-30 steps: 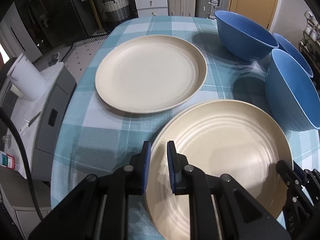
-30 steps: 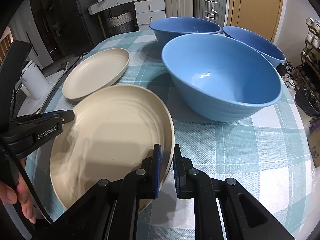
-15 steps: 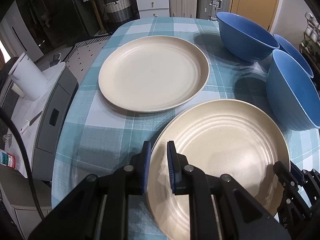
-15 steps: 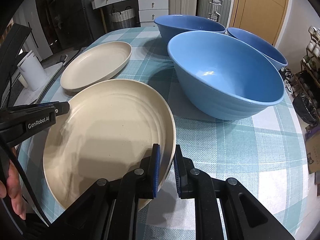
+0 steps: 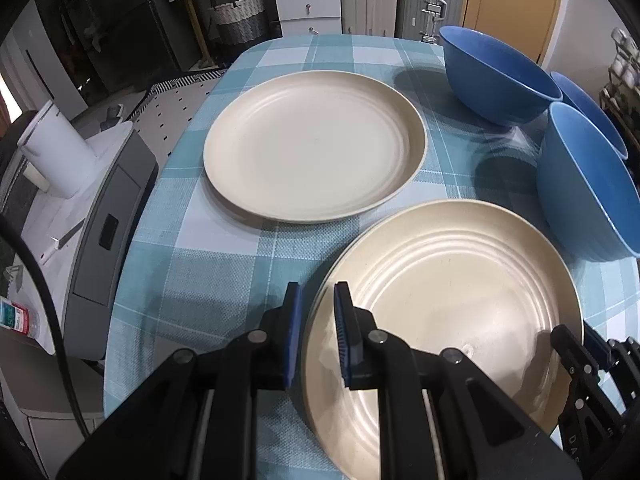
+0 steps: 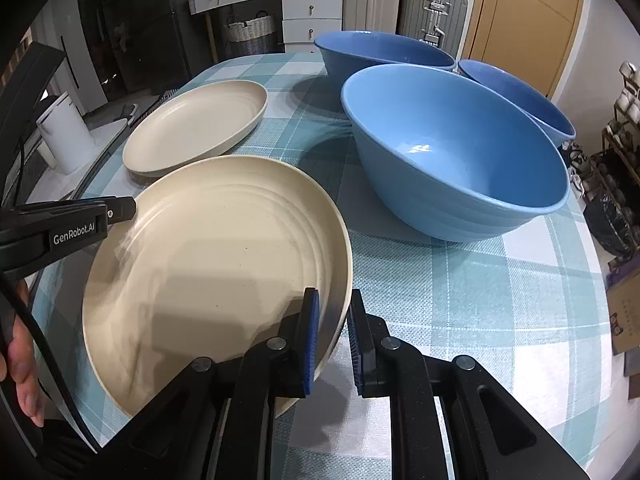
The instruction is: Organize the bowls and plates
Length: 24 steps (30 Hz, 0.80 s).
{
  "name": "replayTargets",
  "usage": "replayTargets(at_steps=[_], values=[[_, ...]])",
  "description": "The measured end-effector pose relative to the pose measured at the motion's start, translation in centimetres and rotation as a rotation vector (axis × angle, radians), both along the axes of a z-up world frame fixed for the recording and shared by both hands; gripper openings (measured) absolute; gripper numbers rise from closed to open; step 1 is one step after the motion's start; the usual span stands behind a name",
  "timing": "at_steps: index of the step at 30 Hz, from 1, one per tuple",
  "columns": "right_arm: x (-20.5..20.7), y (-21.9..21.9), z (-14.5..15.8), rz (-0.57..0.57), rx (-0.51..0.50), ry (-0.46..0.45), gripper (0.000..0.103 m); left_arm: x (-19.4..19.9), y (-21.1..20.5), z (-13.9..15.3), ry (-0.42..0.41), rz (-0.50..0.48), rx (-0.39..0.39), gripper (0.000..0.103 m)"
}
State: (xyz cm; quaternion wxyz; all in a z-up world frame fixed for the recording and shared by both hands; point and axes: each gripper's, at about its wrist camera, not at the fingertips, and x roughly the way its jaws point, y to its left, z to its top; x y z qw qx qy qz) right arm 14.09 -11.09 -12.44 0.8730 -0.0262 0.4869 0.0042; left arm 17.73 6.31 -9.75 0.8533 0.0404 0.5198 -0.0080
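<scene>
A cream plate (image 5: 460, 300) (image 6: 208, 260) is held at the near side of the checked tablecloth by both grippers. My left gripper (image 5: 316, 320) is shut on its left rim. My right gripper (image 6: 332, 320) is shut on the opposite rim, and it shows at the lower right of the left wrist view (image 5: 580, 344). A second cream plate (image 5: 316, 144) (image 6: 196, 124) lies flat farther back on the left. Three blue bowls stand on the right: the nearest (image 6: 452, 160) (image 5: 584, 196), one behind it (image 6: 380, 52) (image 5: 496, 76), and one at the far right (image 6: 520, 100).
Left of the table stand a grey appliance (image 5: 108, 220) and a white jug (image 5: 56, 156). Drawers (image 6: 312, 12), a basket (image 6: 248, 32) and suitcases (image 6: 432, 16) line the back wall. A person's hand (image 6: 20, 360) holds the left gripper. A shelf (image 6: 616, 184) is beyond the table's right edge.
The right wrist view has rolled a little, and the held plate sits slightly lower and more to the left in it. Both grippers keep their hold on the plate.
</scene>
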Motion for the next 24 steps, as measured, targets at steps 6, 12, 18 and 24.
replayTargets(at_steps=[6, 12, 18, 24], values=[[-0.3, 0.4, 0.0, 0.014, -0.028, -0.011, 0.013, -0.1, 0.1, -0.1, -0.003, 0.001, 0.002, 0.014], [-0.6, 0.3, 0.1, 0.015, -0.018, -0.022, 0.014, -0.1, 0.5, -0.6, 0.013, 0.006, -0.003, 0.014], [-0.8, 0.0, 0.3, 0.01, -0.006, -0.031, 0.015, -0.5, 0.8, -0.3, 0.017, 0.009, -0.028, 0.015], [-1.0, -0.2, 0.3, 0.007, 0.002, -0.027, 0.016, -0.5, 1.4, -0.4, 0.019, 0.028, -0.042, 0.021]])
